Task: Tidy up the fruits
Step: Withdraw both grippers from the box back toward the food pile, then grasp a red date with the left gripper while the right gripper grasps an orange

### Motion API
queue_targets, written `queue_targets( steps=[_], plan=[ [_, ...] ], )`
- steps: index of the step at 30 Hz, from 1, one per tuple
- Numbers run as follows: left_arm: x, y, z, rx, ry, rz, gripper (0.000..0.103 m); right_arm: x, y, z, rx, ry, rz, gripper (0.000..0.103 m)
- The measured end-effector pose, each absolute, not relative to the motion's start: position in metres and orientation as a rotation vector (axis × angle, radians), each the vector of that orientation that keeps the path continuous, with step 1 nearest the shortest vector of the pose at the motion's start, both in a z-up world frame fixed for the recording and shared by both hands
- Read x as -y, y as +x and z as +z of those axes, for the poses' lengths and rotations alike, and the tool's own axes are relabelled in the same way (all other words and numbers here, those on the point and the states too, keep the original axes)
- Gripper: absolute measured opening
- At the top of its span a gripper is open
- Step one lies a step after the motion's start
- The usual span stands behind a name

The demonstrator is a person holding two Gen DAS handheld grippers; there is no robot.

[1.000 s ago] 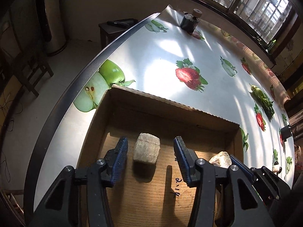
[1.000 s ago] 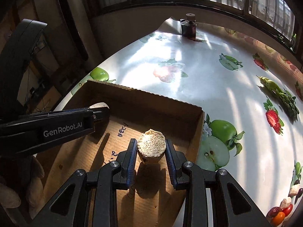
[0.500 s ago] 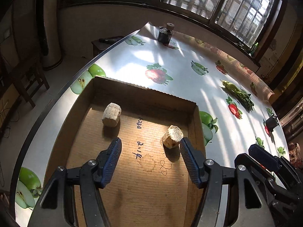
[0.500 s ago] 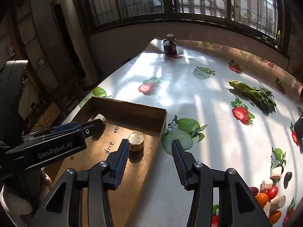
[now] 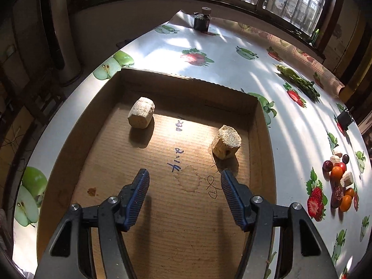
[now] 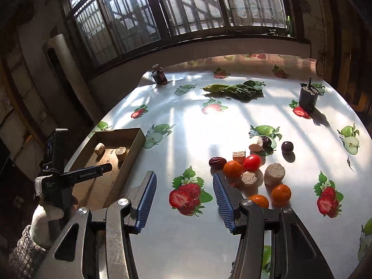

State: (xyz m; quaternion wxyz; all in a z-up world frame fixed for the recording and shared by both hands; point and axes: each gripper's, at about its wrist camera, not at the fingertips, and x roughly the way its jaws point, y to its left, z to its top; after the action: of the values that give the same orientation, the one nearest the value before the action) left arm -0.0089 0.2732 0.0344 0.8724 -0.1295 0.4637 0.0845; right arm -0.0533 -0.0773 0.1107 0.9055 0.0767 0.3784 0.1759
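Observation:
A shallow cardboard box (image 5: pixel 254 130) holds two tan sugarcane chunks, one at the back left (image 5: pixel 141 112) and one at the right (image 5: pixel 226 141). My left gripper (image 5: pixel 183 181) is open and empty above the box floor, short of both chunks. My right gripper (image 6: pixel 183 183) is open and empty over the table, right of the box (image 6: pixel 130 144). A pile of fruit lies ahead on its right: oranges (image 6: pixel 232 169), a red tomato (image 6: pixel 252 162), a red date (image 6: pixel 217 162), a dark plum (image 6: pixel 287 147) and tan chunks (image 6: pixel 274 174).
The fruit-print tablecloth (image 6: pixel 232 121) covers the table. A dark bottle (image 6: pixel 159 74) stands at the far edge, a black cup (image 6: pixel 308 96) at the far right, and leafy greens (image 6: pixel 234 89) lie between them. The table edge drops off left of the box.
Both grippers let go of their sugarcane chunks in the box, opened and pulled back. The right gripper swung right, away from the box and toward the fruit pile.

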Motion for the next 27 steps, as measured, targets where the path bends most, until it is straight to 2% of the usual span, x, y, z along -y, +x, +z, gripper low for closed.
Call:
queue_targets(
  steps=[5, 11, 24, 27],
  plan=[
    [-0.271, -0.032, 0.073, -0.873, -0.287, 0.181, 0.063, 0.147, -0.067, 0.105, -0.773, 0.182, 0.231, 0.057],
    [-0.203, -0.045, 0.111, -0.807, -0.238, 0.019, 0.069, 0.190, -0.063, 0.087, -0.794, 0.244, 0.161, 0.061],
    [-0.057, -0.004, 0.032, -1.025, -0.193, -0.247, 0.069, 0.202, -0.026, 0.045, -0.917, 0.325, 0.163, 0.061],
    [-0.035, 0.001, 0.027, -1.010, -0.147, -0.285, 0.068, 0.188, -0.015, 0.040, -0.928, 0.310, 0.194, 0.051]
  ],
)
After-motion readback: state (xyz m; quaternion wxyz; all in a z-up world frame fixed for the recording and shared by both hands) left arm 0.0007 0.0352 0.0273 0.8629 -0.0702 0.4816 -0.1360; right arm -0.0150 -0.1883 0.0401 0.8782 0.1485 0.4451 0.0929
